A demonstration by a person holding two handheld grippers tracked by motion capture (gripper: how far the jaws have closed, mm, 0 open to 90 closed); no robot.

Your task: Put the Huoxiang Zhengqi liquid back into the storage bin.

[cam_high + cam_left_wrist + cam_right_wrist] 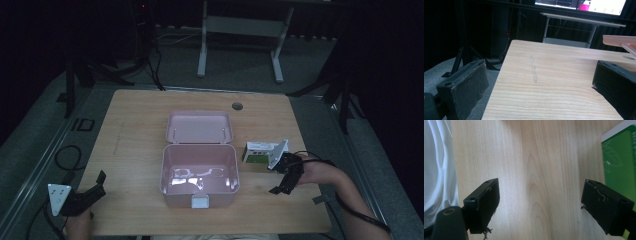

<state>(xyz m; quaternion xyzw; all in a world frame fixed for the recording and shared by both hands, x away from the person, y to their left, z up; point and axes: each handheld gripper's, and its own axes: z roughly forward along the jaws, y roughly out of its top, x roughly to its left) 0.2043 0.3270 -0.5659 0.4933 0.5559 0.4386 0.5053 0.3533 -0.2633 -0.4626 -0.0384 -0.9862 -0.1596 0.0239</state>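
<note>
A pink box stands open in the middle of the wooden table, its lid folded back behind it. Its white clasp faces the front edge. A small white and green carton lies just right of the box. My right gripper hovers beside the carton's near right end, pointing down, open with nothing between its jaws. From the right gripper view, my right gripper frames bare wood, with the carton's green face at the right edge. My left gripper rests open at the front left corner, empty.
A round cable hole sits in the table's far edge. The pink lid's edge shows at the right of the left gripper view. White cloth hangs past the table edge in the right gripper view. Desk legs and stands surround the table.
</note>
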